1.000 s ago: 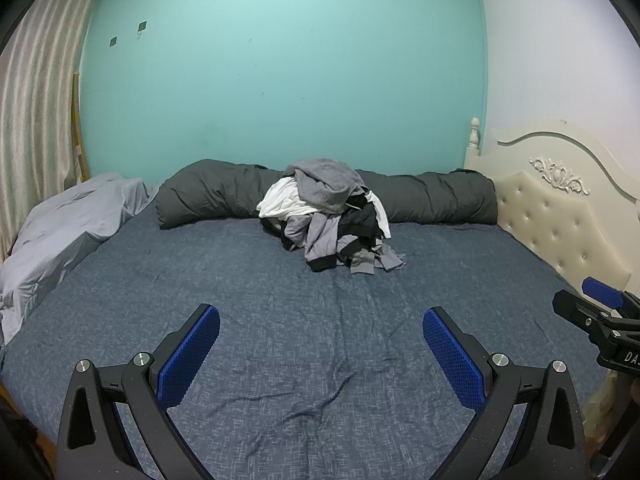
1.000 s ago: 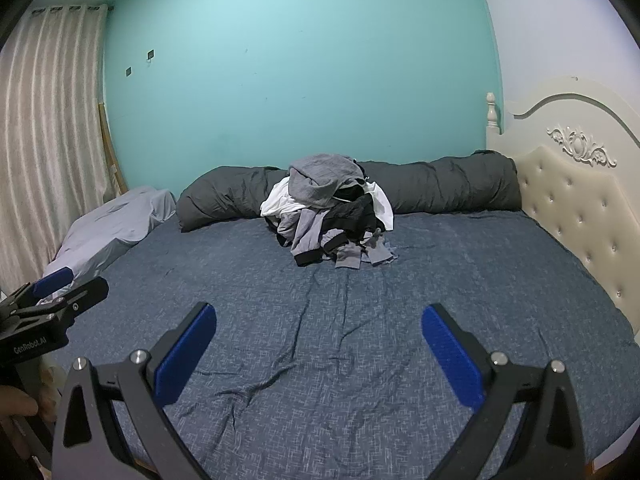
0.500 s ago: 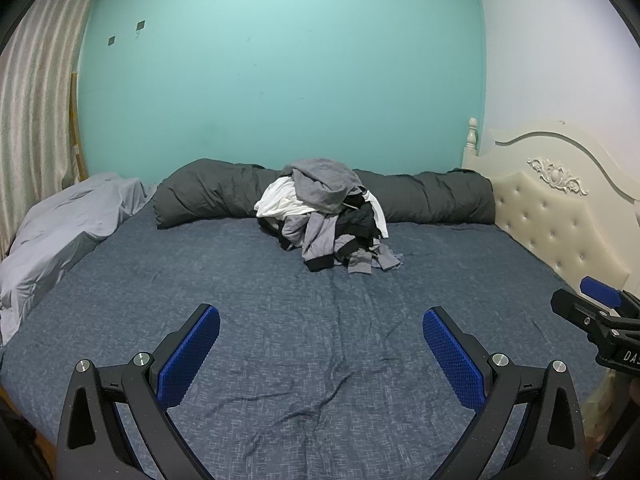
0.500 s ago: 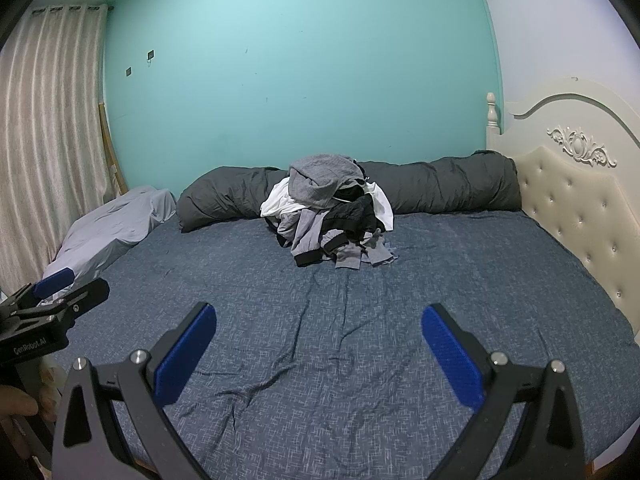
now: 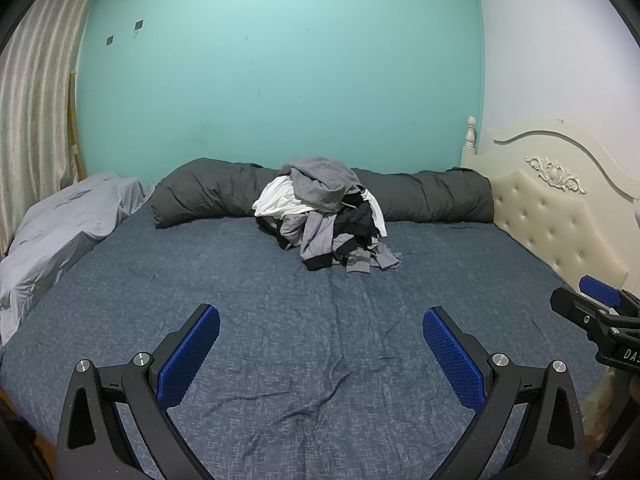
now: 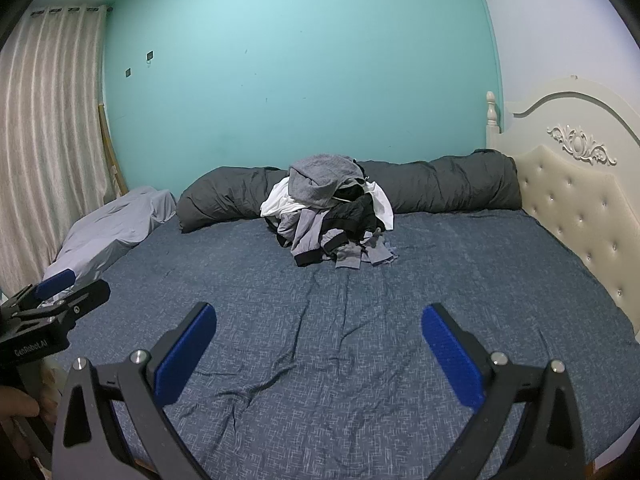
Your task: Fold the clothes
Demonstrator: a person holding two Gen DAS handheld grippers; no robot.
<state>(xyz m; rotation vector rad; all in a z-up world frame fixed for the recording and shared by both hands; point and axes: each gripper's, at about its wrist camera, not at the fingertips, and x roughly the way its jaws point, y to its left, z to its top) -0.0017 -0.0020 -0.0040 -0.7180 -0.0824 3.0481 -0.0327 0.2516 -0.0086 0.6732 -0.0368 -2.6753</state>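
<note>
A heap of crumpled clothes [image 5: 326,216], grey, white and black, lies at the far middle of the bed; it also shows in the right wrist view [image 6: 332,216]. My left gripper [image 5: 320,344] is open and empty, held above the near part of the blue bedsheet [image 5: 280,320], well short of the heap. My right gripper [image 6: 319,342] is open and empty too, at about the same distance. Each gripper shows at the edge of the other's view: the right one [image 5: 592,304] and the left one [image 6: 60,292].
A rolled dark grey duvet [image 5: 208,196] lies along the far edge against the teal wall. A light grey pillow [image 5: 64,228] lies at the left. A cream tufted headboard [image 5: 560,224] stands on the right. A curtain [image 6: 44,140] hangs at the left.
The left wrist view has shifted slightly, with the heap drifting a little to the left and up. The right gripper has hardly moved. Both stay open.
</note>
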